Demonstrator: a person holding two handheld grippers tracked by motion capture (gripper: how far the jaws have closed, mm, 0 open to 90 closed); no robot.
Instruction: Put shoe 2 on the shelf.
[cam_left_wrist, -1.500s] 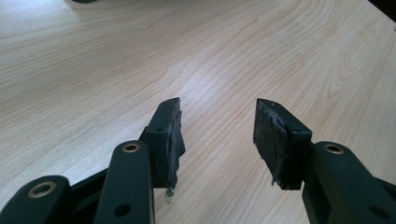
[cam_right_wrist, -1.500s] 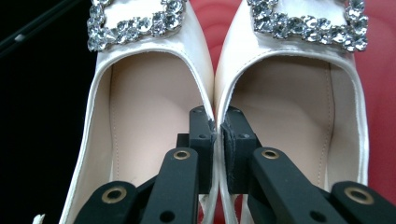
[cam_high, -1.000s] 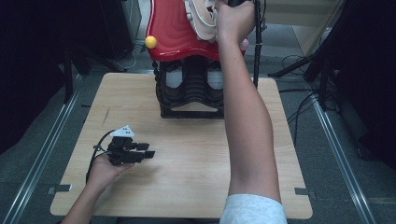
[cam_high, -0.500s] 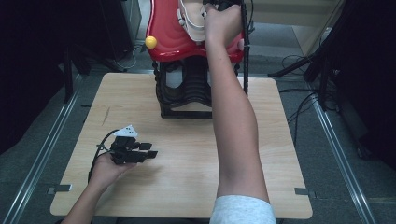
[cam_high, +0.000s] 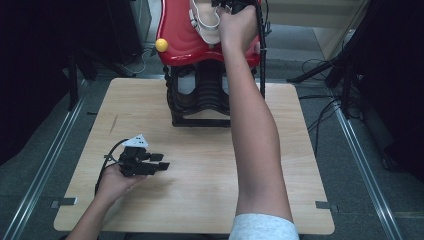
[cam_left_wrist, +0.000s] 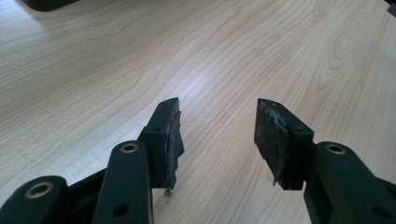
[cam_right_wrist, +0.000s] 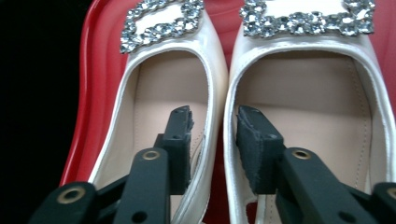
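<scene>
Two white shoes with rhinestone buckles lie side by side on a red tray (cam_right_wrist: 100, 70): the left shoe (cam_right_wrist: 163, 79) and the right shoe (cam_right_wrist: 317, 93). My right gripper (cam_right_wrist: 212, 114) reaches down over them, one jaw inside each shoe. The two adjoining shoe walls stand between the jaws. The jaws have just been opening and the pads stand off the walls. In the high view the right hand covers most of the right gripper (cam_high: 225, 4) beside a white shoe (cam_high: 205, 20). My left gripper (cam_high: 162, 161) rests low over the table, open, with bare wood between its fingertips (cam_left_wrist: 217, 107).
The red tray (cam_high: 180, 35) sits on a black stand (cam_high: 200, 95) at the far edge of the wooden table (cam_high: 200, 175). A yellow ball (cam_high: 161, 45) sticks out at the tray's left side. Cables and metal rails run along the floor on both sides.
The right hand has shifted slightly left over the shoes on the red tray. The left hand and its gripper have stayed where they were.
</scene>
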